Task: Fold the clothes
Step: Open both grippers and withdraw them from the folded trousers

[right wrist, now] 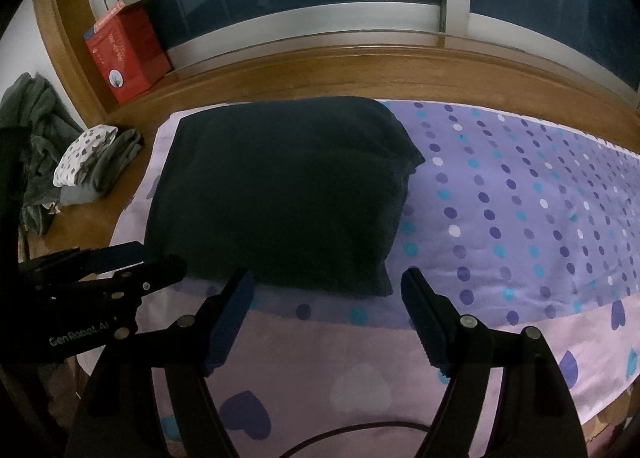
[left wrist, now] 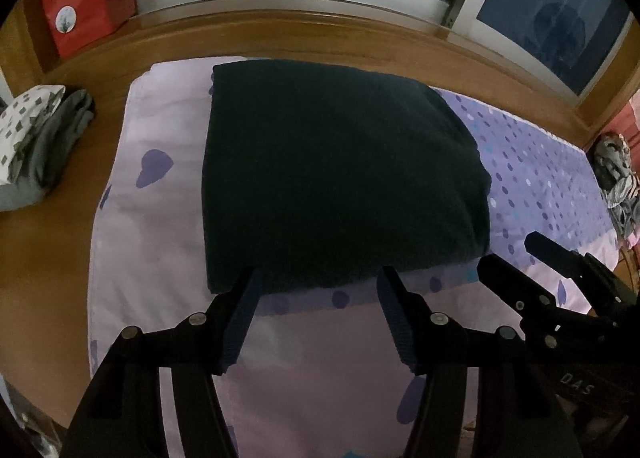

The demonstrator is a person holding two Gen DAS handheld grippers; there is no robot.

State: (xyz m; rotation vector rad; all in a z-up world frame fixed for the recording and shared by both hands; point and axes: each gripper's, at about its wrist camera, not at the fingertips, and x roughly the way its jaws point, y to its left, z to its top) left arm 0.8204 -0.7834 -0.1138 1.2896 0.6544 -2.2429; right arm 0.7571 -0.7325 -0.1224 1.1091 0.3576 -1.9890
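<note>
On the sheet, toward its left end, sits the dark garment, folded into a thick, puffy block. Left gripper and right gripper hover at its near edge, jaws released, nothing between them. Risks: bulky layers could spring apart if only the top ply gets pinched; a push at the edge may skew the block or drag the sheet along. Carried left toward the stack, a loose hold could unroll it.
</note>
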